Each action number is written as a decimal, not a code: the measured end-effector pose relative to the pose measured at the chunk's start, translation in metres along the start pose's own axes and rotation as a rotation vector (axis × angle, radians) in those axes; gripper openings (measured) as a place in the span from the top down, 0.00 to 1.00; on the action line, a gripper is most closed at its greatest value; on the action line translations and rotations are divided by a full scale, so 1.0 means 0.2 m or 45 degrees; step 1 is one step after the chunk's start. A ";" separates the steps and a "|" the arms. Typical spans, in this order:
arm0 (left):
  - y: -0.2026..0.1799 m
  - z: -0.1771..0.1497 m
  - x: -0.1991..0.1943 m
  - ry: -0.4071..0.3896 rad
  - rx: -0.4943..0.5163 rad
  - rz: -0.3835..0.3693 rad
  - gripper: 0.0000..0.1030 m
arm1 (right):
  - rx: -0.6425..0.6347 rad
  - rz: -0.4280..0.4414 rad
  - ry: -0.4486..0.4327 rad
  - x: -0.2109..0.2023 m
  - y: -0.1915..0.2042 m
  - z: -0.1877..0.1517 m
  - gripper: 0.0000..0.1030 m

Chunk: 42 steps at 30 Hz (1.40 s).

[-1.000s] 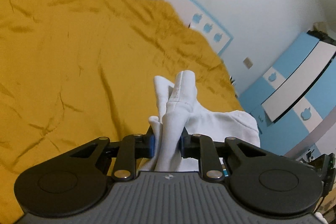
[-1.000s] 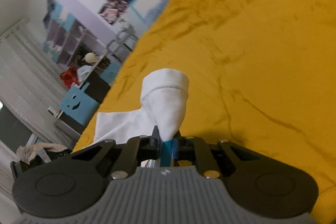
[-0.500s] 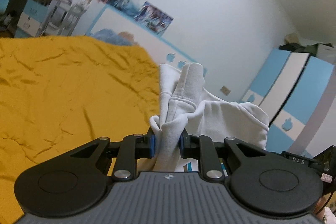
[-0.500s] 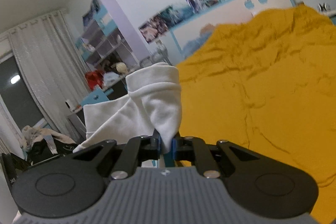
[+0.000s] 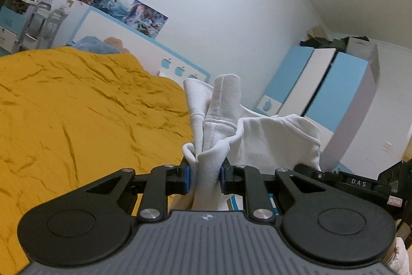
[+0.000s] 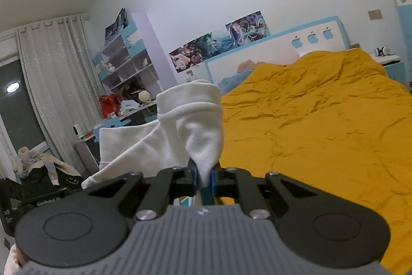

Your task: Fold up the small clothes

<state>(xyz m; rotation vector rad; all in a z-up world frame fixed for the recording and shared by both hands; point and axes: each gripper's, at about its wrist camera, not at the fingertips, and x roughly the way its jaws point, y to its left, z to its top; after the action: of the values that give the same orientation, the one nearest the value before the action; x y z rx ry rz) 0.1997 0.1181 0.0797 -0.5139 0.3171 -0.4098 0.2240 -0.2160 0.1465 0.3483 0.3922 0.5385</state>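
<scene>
A small white garment hangs in the air between my two grippers, above the near end of the bed. My left gripper is shut on a thick bunch of its ribbed hem, which sticks up past the blue pads. In the right wrist view the same white garment rises in a rounded fold, and my right gripper is shut on a thin pinch of it. Its cloth stretches left toward the other gripper. The lower part of the garment is hidden under both grippers.
A bed with a rumpled mustard-yellow cover fills the area ahead, with a white-and-blue headboard behind. A blue-and-white wardrobe stands on one side; shelves, a cluttered desk and curtains on the other.
Both grippers have risen from close over the bed cover, lifting the white garment, and tipped up toward level. The room's walls now fill the upper views. Both grips are unchanged.
</scene>
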 end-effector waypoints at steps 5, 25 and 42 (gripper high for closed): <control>0.02 -0.11 0.01 0.076 -0.033 -0.006 0.78 | 0.020 -0.044 0.026 -0.19 -0.02 -0.09 0.96; 0.32 -0.28 0.28 0.332 -0.136 0.078 0.78 | 0.148 -0.124 0.242 0.14 -0.31 -0.34 0.95; 0.90 -0.56 0.71 0.667 -0.385 0.155 0.78 | 0.338 -0.259 0.556 0.85 -0.82 -0.61 0.95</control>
<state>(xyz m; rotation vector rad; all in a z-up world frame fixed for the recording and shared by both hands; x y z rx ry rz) 0.3326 0.1510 -0.1348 -0.6753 0.9211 -0.3755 0.3734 -0.2268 -0.0738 0.4401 0.9163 0.3596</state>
